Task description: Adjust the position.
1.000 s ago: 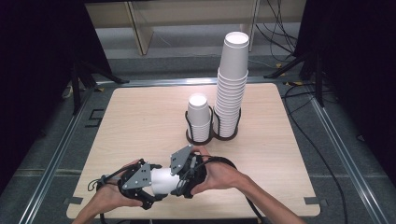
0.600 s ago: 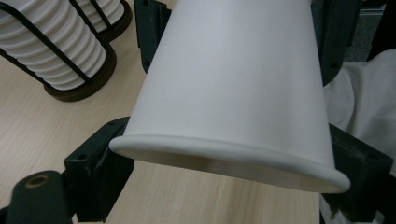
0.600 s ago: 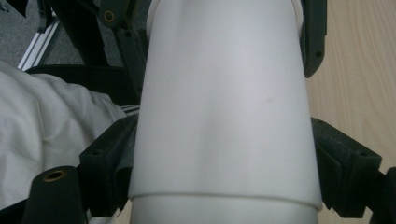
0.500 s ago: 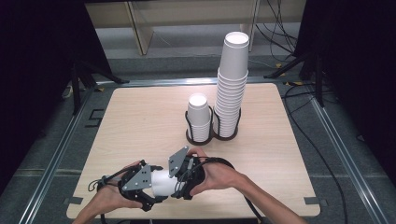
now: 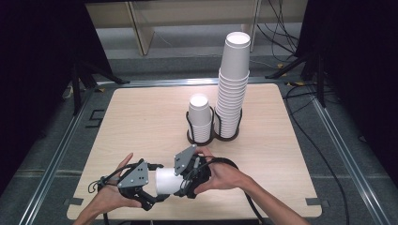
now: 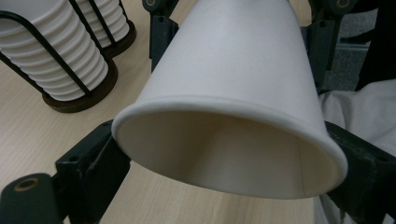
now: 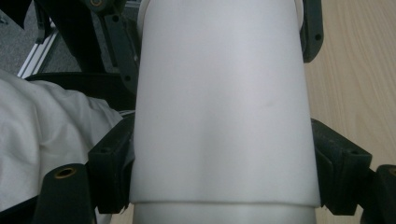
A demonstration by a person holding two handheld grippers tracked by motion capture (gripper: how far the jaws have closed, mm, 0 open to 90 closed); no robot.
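Note:
A white paper cup [image 5: 165, 181] lies sideways in the air just above the table's front edge, held between both grippers. My left gripper [image 5: 152, 185] has its jaws on either side of the cup's wide rim [image 6: 233, 70], and both pads touch it. These jaws have just been opening, with the cup still between them. My right gripper [image 5: 178, 183] is shut on the narrower base end [image 7: 219, 93], one jaw pressed against each side. In the left gripper view [image 6: 224, 154] I look into the cup's mouth. The right gripper view [image 7: 224, 158] looks along its outer wall.
A black wire holder [image 5: 213, 137] in the middle of the wooden table [image 5: 141, 117] carries a short cup stack [image 5: 199, 116] and a tall one [image 5: 233, 84]. Both stacks [image 6: 46, 51] show at the upper left of the left gripper view. A white sleeve [image 7: 42, 140] lies close by.

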